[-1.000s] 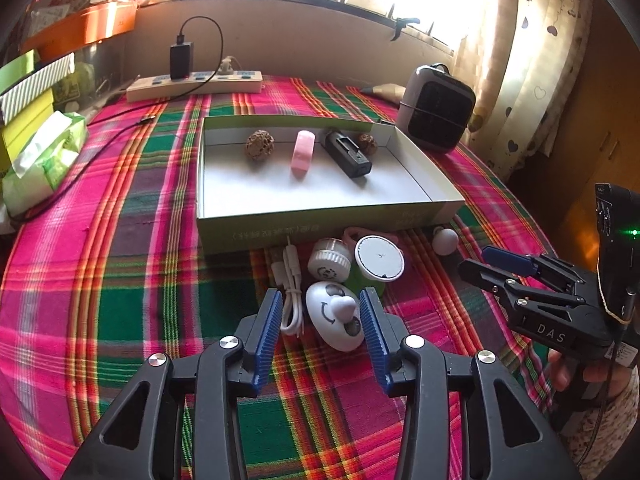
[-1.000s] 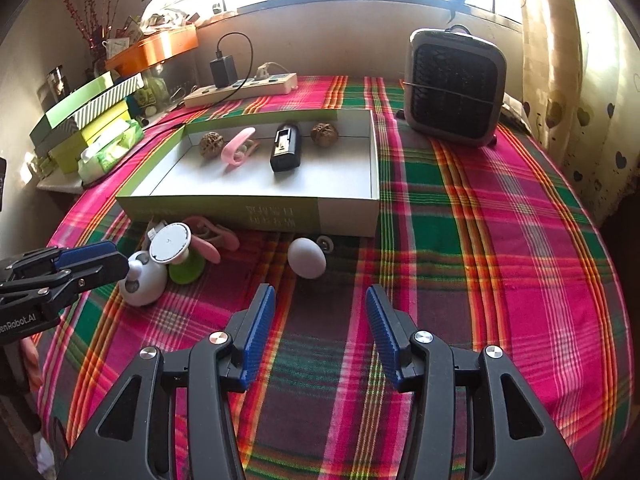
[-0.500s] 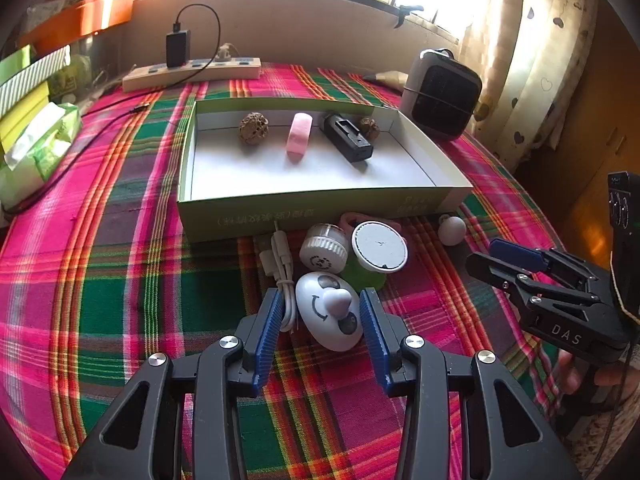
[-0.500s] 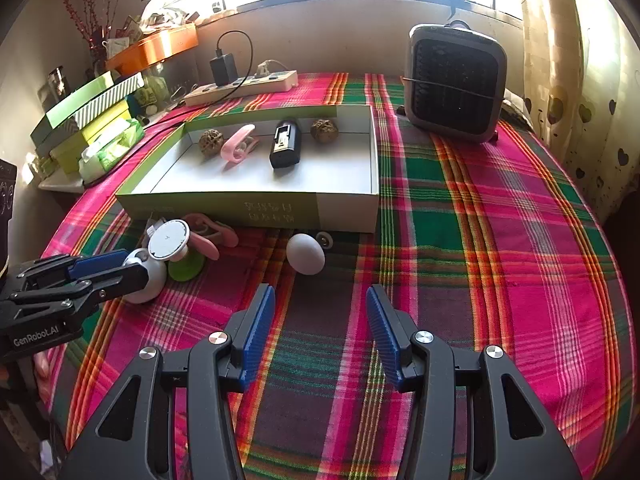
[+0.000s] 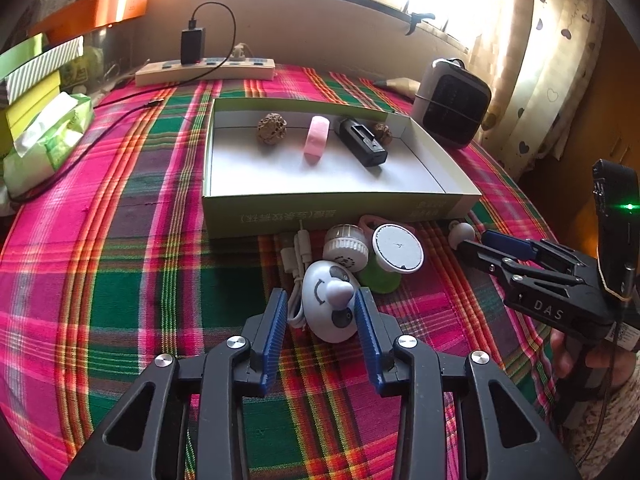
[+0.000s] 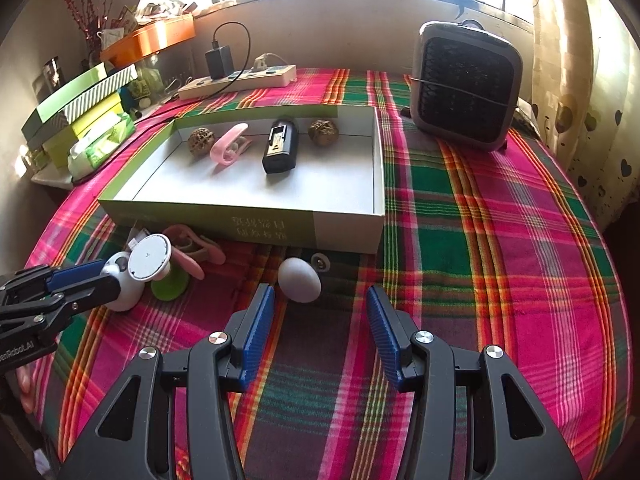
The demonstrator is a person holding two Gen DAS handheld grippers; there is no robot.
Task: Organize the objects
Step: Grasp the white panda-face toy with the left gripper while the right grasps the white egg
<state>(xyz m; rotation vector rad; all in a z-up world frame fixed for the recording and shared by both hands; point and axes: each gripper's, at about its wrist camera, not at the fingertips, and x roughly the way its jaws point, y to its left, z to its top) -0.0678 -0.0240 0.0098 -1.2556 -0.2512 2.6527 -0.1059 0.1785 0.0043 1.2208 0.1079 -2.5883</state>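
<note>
Two blue pads of the left gripper (image 5: pixel 321 322) now bracket the white panda-faced egg toy (image 5: pixel 329 307), standing noticeably narrower than a second ago, and the jaws are closing at this moment. The right pad looks as if it touches the toy's flank, while a sliver of white cable (image 5: pixel 295 276) and cloth shows beside the left pad; from this angle I cannot be sure the grip has landed, so I read it as not yet clenched. That narrowing suggests the pick is under way: the toy is the next loose piece bound for the green-walled box (image 5: pixel 332 216), which already holds two walnuts, a pink clip and a black case.

The toy sits on the plaid desk (image 5: pixel 120 280) just in front of the box, touching the little cluster of a ribbed white cap and a white disc on a green base.

The right gripper (image 6: pixel 320 322) hangs released and empty, its jaws unchanged, with a plain white egg (image 6: pixel 299 280) just beyond its fingertips.
</note>
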